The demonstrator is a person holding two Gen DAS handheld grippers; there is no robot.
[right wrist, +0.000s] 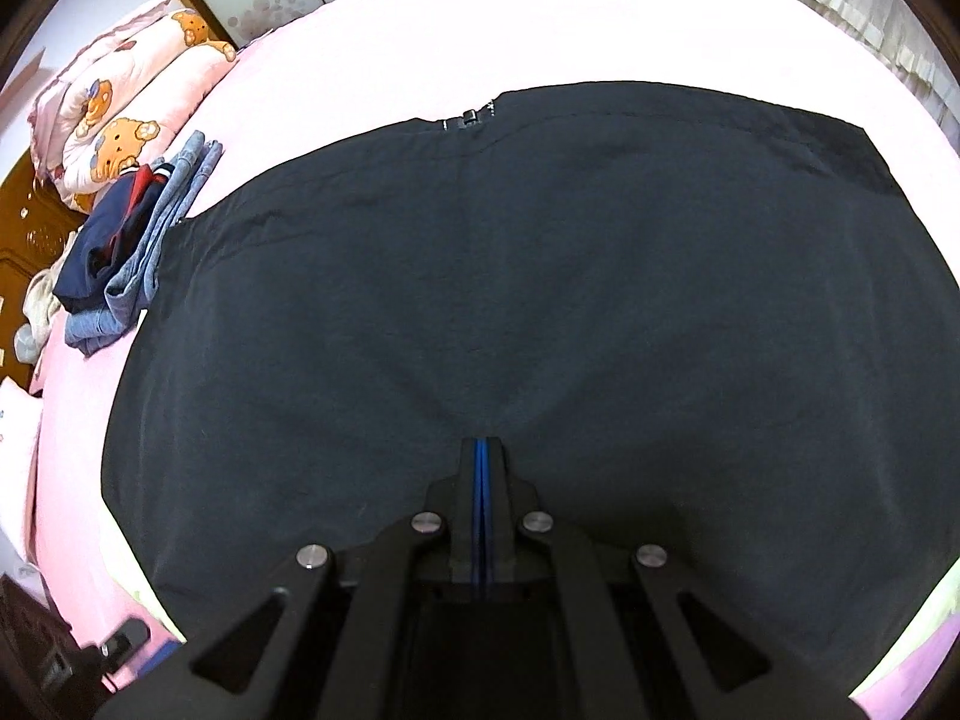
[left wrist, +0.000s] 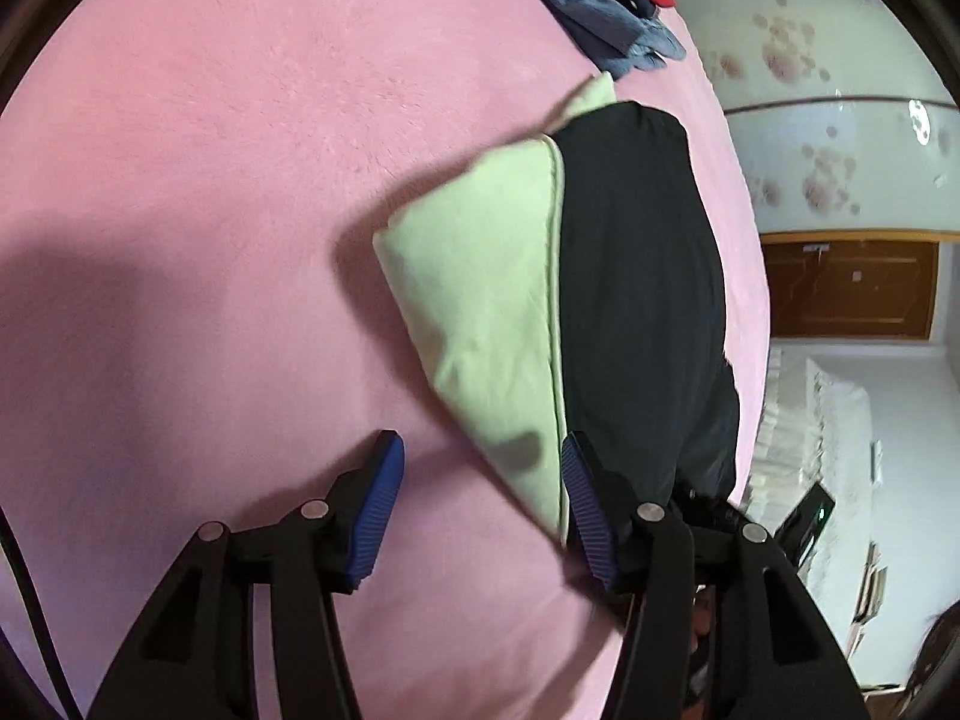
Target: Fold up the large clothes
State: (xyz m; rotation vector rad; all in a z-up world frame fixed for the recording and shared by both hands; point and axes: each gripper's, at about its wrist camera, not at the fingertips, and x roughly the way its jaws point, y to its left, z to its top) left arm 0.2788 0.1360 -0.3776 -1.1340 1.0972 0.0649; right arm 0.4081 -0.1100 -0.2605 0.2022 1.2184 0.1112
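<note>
We see a dark jacket (right wrist: pixel 480 276) spread flat on the pink bed (right wrist: pixel 420 18), smooth but for faint creases fanning out from the spot where our right tongs (right wrist: pixel 482 450) pinch it, their blue pads pressed together on the fabric. A zipper (right wrist: pixel 468 118) shows at its far edge, straight ahead of these tongs. From the left wrist view the jacket (left wrist: pixel 642 300) shows a pale green lining (left wrist: pixel 480 312) turned outward along one side, with a seam edge running between green and dark. Our left tongs (left wrist: pixel 477 486) are spread wide, with the near corner of the green lining lying between the pads; the right-hand pad (left wrist: pixel 585 504) sits just beside the seam. Ahead and to the left of the right tongs lies a pile of blue clothes (right wrist: pixel 132 246), and beyond it a pink teddy-bear quilt (right wrist: pixel 120 102).
</note>
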